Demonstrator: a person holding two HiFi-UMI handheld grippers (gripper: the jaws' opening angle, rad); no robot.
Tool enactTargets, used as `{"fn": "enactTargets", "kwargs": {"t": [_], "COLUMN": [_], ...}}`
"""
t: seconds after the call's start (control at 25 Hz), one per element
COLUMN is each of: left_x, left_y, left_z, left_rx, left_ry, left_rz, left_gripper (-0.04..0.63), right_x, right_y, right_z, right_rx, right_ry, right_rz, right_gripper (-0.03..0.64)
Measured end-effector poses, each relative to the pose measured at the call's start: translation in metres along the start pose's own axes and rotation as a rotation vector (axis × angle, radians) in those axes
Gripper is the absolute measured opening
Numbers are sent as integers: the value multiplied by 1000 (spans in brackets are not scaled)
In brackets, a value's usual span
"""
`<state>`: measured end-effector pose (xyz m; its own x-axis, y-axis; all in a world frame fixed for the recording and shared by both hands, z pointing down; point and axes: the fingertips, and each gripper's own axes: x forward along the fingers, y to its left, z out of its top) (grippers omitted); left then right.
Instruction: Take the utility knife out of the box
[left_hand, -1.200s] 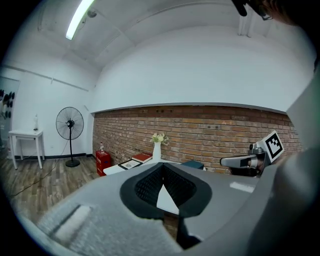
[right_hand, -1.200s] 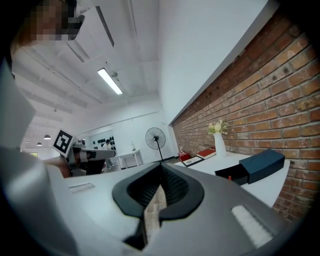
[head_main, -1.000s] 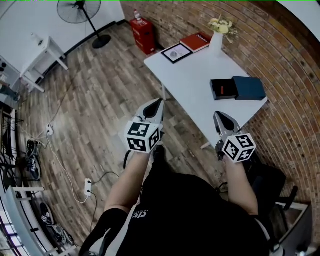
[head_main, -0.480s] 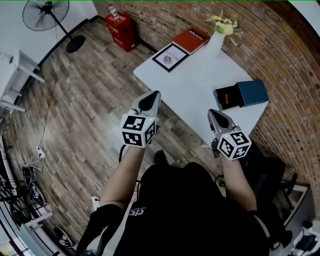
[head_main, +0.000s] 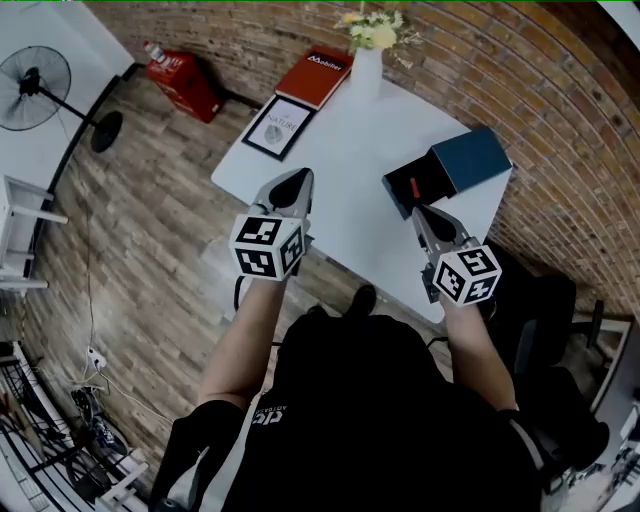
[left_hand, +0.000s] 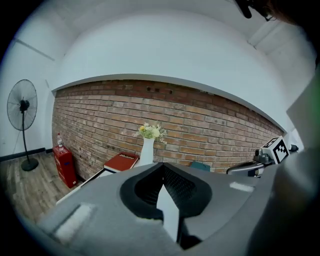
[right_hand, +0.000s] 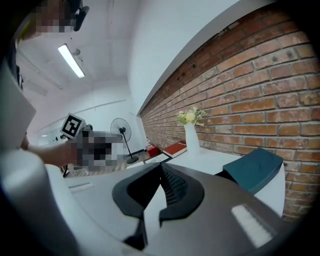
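At white table (head_main: 335, 140) w/ box (head_main: 405, 187), L tongs (head_main: 295, 180) & R tongs (head_main: 420, 214) both closed, empty.

Open black box (head_main: 400, 190), flat near the white surface's (head_main: 340, 150) right edge; small red object (head_main: 416, 187) inside, too small to identify. Teal lid (head_main: 470, 160) lies alongside, touching the box.

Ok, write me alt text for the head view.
From above, a person holds a shut left gripper and shut right gripper over the near edge of a white rectangular table. An open black box lies beside its dark blue lid, with a white flower vase behind.
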<state>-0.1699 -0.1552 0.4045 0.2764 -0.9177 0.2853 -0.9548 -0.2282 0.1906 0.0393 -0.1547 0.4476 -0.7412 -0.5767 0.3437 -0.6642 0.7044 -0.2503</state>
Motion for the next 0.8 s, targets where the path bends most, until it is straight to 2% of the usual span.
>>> {"fn": "enactTargets", "kwargs": {"t": [0.16, 0.36, 0.52, 0.8], "left_x": [41, 84, 116, 167], "left_y": [-29, -56, -66, -59], "left_z": [6, -1, -9, -13], "left_rx": [30, 50, 54, 78], "left_ry": [22, 72, 97, 130], "left_rz": [-38, -103, -156, -251], "left_gripper": [8, 8, 8, 8], "right_x": [-10, -12, -1, 43], "right_y": [-54, -96, -116, -136], "right_z": [-4, -18, -28, -43], "right_rx": [43, 85, 87, 31], "right_ry": [2, 30, 79, 215], "right_rz": [-60, -119, -146, -193], "right_gripper": [2, 2, 3, 55]}}
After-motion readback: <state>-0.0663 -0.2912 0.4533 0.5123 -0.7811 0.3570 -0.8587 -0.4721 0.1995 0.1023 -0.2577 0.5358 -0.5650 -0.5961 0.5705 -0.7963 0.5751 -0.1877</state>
